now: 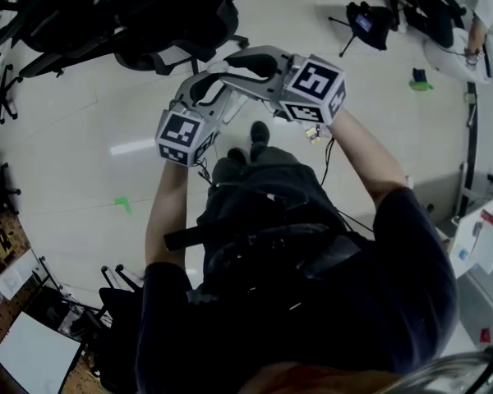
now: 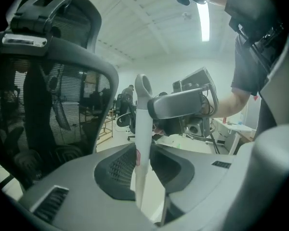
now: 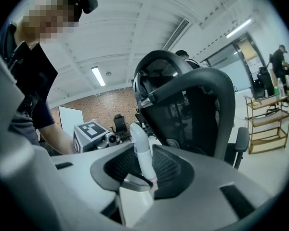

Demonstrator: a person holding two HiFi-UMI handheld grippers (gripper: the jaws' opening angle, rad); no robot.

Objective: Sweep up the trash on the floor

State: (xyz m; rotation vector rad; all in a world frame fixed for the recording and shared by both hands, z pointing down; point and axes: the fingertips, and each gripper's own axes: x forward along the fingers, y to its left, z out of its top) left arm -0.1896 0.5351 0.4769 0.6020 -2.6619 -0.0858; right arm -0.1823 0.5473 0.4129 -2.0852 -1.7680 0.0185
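Note:
My left gripper (image 2: 144, 150) is shut on a thin white handle (image 2: 143, 124) that stands upright between its jaws and ends in a loop at the top. In my right gripper (image 3: 143, 166) a second white handle (image 3: 140, 150) leans between the ribbed pads with room on both sides, its lower end joining a wider white part; these jaws are open. In the head view both grippers, left (image 1: 207, 89) and right (image 1: 255, 62), are held close together in front of the person, pointing toward the black chairs. No trash shows clearly on the pale floor.
Black mesh office chairs (image 1: 148, 15) stand just beyond the grippers; one fills the left gripper view (image 2: 48, 81). A green tape mark (image 1: 123, 204) and a green item (image 1: 420, 80) lie on the floor. Another person (image 1: 464, 6) sits at the top right.

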